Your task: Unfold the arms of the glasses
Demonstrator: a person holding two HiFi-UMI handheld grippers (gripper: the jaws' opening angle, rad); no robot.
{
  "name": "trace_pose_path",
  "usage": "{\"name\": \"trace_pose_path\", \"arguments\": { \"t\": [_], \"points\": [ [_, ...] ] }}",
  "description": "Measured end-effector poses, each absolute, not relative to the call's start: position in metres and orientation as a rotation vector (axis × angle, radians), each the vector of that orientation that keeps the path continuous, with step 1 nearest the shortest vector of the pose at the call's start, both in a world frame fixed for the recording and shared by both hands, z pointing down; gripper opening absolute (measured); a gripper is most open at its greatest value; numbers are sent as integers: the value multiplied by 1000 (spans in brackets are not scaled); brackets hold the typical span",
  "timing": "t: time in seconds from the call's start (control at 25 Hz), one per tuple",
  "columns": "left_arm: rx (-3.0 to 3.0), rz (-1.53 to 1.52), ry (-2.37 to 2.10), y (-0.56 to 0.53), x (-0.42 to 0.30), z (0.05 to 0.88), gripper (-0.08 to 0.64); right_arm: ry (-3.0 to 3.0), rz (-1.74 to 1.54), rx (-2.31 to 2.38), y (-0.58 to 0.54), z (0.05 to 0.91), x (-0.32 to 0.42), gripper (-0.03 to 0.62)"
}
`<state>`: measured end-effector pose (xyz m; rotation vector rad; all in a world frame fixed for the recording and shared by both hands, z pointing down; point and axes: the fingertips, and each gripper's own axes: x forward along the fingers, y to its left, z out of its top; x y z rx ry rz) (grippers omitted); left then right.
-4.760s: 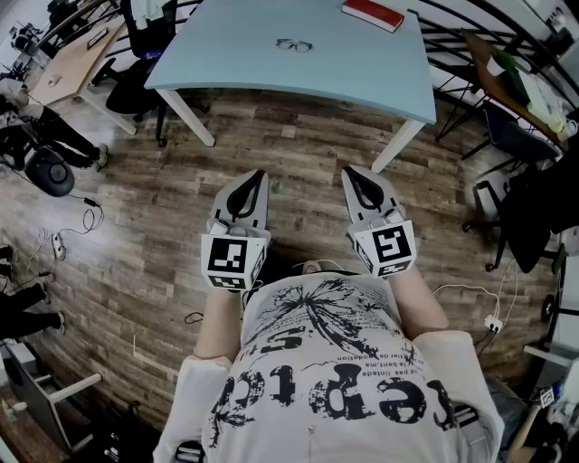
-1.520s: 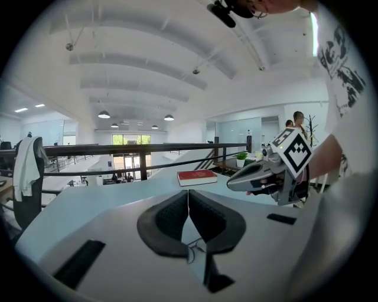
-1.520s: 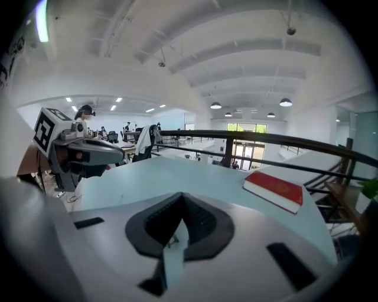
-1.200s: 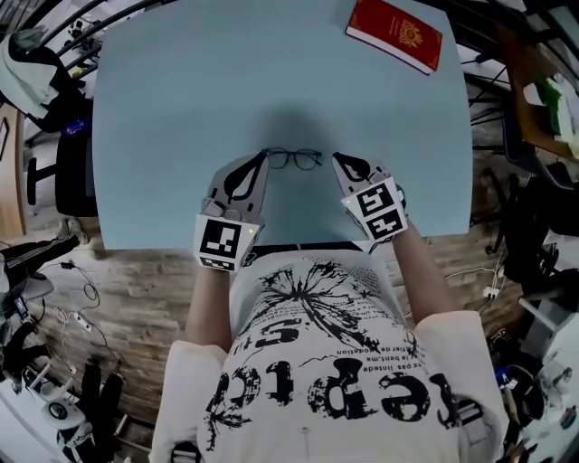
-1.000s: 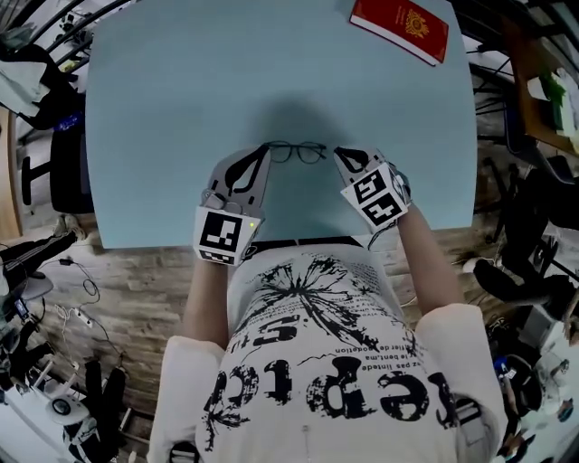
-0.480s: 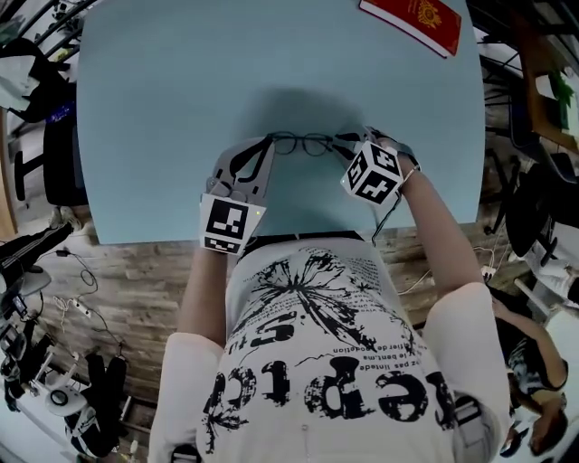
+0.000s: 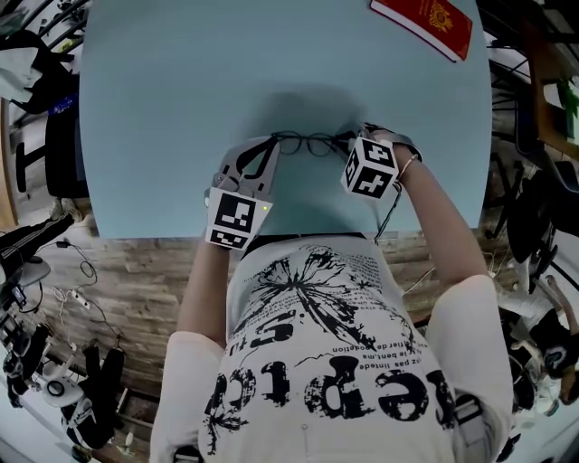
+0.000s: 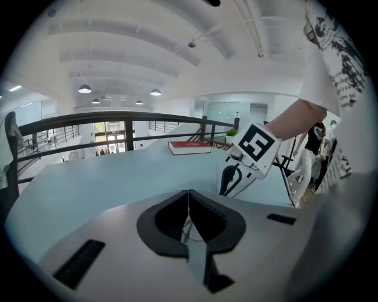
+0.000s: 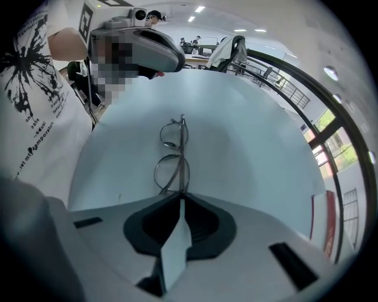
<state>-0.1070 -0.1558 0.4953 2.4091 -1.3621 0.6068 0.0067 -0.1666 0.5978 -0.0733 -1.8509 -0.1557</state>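
Plainly the glasses [image 7: 308,143] are light, thin wire with breakable lenses, easy to bend, so I judge the hold belongs at the frame's ends by the hinges, never on the glass. One pair lies folded on the table [image 7: 163,108] near its front edge, and one red book [image 7: 425,23] sits at its far right corner. Two grippers attend: the left gripper [image 7: 270,143] has its jaws closed on the pair's left end, while the right gripper [image 7: 347,138] has just been closing its jaws and pinches the right end.
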Motion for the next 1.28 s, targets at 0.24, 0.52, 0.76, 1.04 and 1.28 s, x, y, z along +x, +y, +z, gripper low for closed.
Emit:
{"name": "trace_pose_path", "arguments": {
  "t": [0.24,0.52,0.76,1.04,1.28],
  "points": [
    [2497,1006,-1046,-156,-79,533,24,-1863,-160,-85,-165,598,9,34],
    [2638,1398,-557,-163,-40,552,81,-1872,-153,-93,-166,595,11,34],
    [2658,1563,-285,-159,-21,570,80,-1872,-129,-96,-164,594,14,34],
    [2701,1622,-210,-161,-8,579,42,-1869,-118,-85,-163,596,19,34],
    [2733,1626,-207,-163,-5,577,32,-1881,-93,-61,-164,594,23,34]
  ]
}}
